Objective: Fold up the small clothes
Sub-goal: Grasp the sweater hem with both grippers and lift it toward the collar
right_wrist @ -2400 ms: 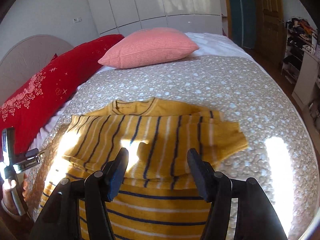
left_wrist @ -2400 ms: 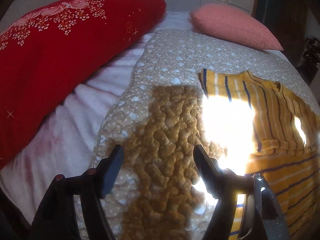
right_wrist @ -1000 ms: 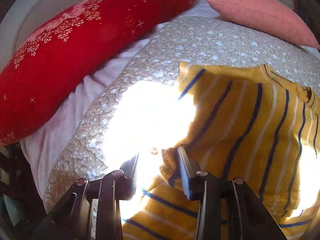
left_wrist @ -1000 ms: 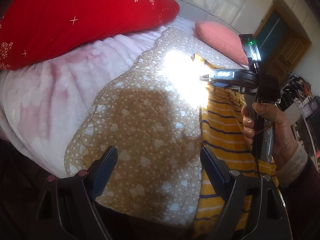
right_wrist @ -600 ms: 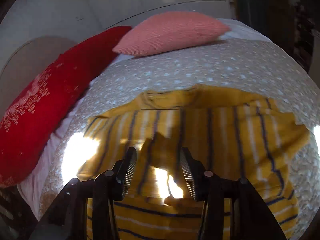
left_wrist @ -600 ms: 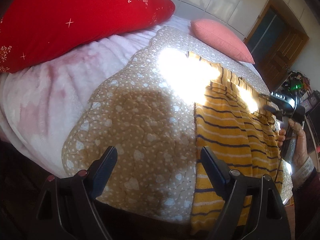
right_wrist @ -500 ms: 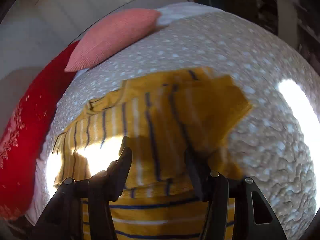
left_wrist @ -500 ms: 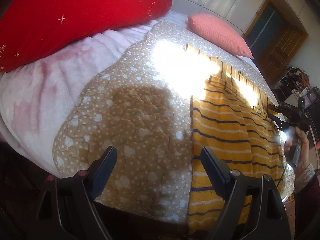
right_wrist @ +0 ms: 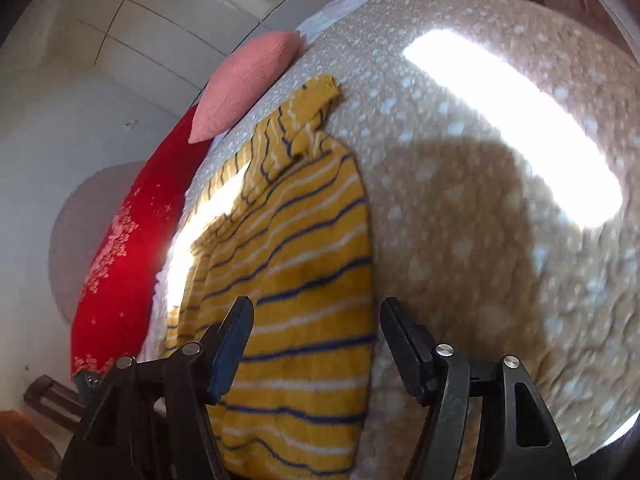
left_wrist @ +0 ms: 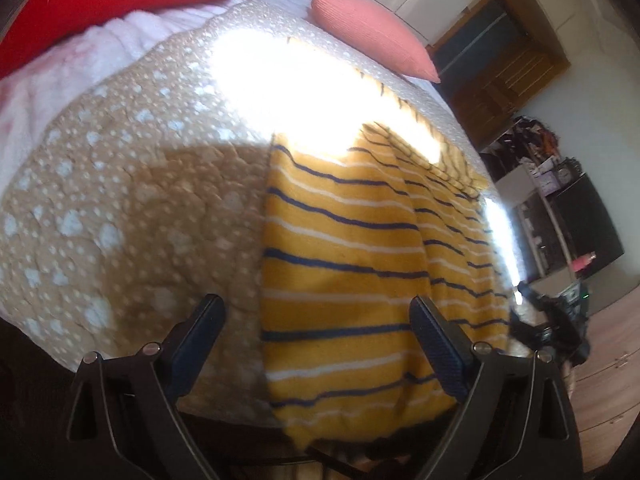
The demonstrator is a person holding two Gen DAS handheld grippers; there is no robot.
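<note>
A small yellow sweater (left_wrist: pixel 344 264) with navy and white stripes lies flat on the quilted bed cover, both sleeves folded in over its chest. Its hem hangs at the near bed edge. My left gripper (left_wrist: pixel 316 336) is open and empty, low over the hem's left corner. My right gripper (right_wrist: pixel 316 340) is open and empty, low over the sweater (right_wrist: pixel 304 280) near its right hem edge. The right gripper also shows in the left wrist view (left_wrist: pixel 552 320) at the far right.
The beige dotted quilt (left_wrist: pixel 120 208) covers the bed. A red pillow (right_wrist: pixel 120 248) and a pink cushion (left_wrist: pixel 368 32) lie at the head. A dark door (left_wrist: pixel 500 60) and cluttered shelves (left_wrist: pixel 560 200) stand beyond the right side. Bright sun patches glare on the quilt.
Both grippers have dropped back to the sweater's hem at the near bed edge. The right gripper let go of the folded sleeve and opened wider, moving to the right side.
</note>
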